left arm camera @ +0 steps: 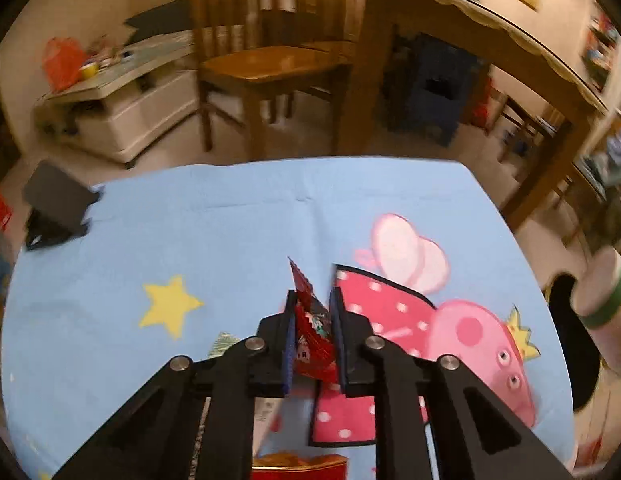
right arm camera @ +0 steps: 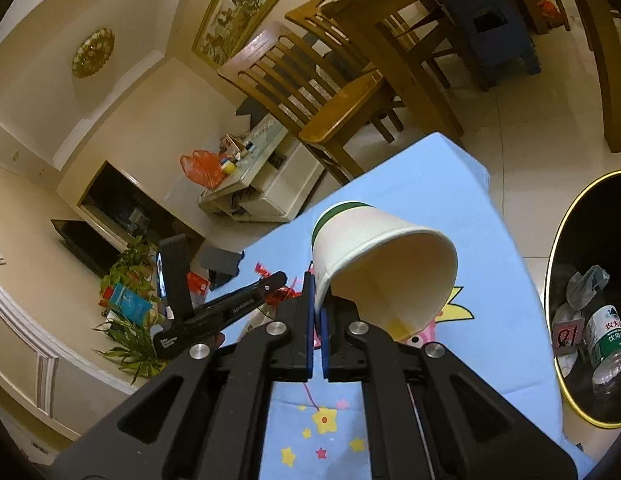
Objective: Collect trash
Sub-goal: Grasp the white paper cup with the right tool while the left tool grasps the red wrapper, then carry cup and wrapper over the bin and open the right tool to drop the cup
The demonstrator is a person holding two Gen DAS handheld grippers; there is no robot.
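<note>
Left gripper (left arm camera: pixel 313 300) is clamped on a red wrapper (left arm camera: pixel 312 328), right gripper (right arm camera: pixel 317 292) pinches a paper cup (right arm camera: pixel 374 268) by its wall, both lifted clear for the bin (right arm camera: pixel 566 396).

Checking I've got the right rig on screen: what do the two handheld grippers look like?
Both match: the left gripper and right gripper have matte black angular linkage arms with triangular cutouts, silver round pivot pins, and flat blue pads on the inner finger faces. No cables or sleeves show.
</note>
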